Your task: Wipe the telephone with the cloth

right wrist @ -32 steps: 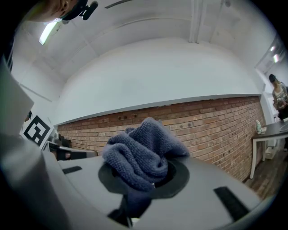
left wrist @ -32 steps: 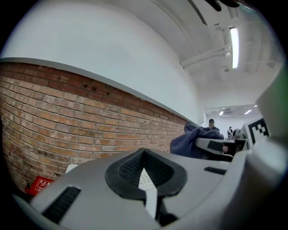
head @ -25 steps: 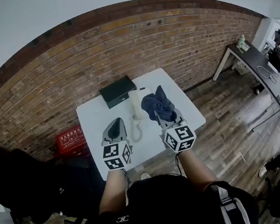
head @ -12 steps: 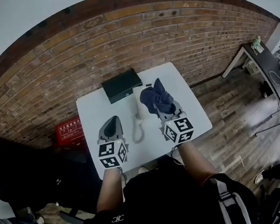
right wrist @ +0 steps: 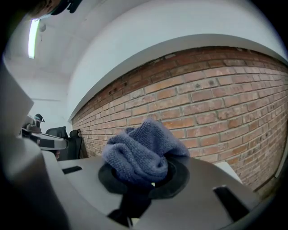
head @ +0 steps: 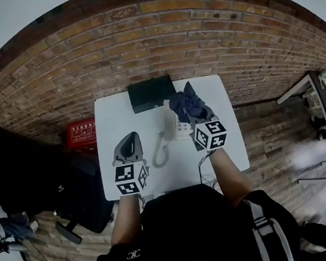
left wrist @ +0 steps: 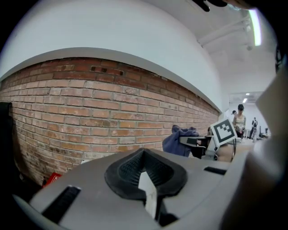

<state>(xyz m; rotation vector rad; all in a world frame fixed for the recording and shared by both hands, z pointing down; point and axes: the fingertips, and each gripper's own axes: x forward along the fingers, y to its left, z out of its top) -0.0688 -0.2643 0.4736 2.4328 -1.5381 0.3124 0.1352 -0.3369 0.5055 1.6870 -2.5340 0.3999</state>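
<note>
A white telephone (head: 176,130) lies on the white table (head: 111,117), its curled cord (head: 158,154) trailing toward me. My right gripper (head: 199,119) is shut on a bunched dark blue cloth (head: 186,103), which hangs over the telephone's far right part. In the right gripper view the cloth (right wrist: 144,150) bulges out of the shut right gripper (right wrist: 148,179). My left gripper (head: 131,140) hovers over the table left of the cord, shut with nothing in it. In the left gripper view the left gripper (left wrist: 146,179) shows only a thin seam, with the cloth (left wrist: 180,140) off to the right.
A black box (head: 151,92) sits at the table's far edge, just behind the telephone. A red crate (head: 82,132) stands on the floor left of the table, by a black chair (head: 71,190). A brick wall (head: 159,35) runs behind the table.
The head view has swung round. My right gripper has carried the cloth from beside the telephone to over its far part. The left gripper has hardly moved.
</note>
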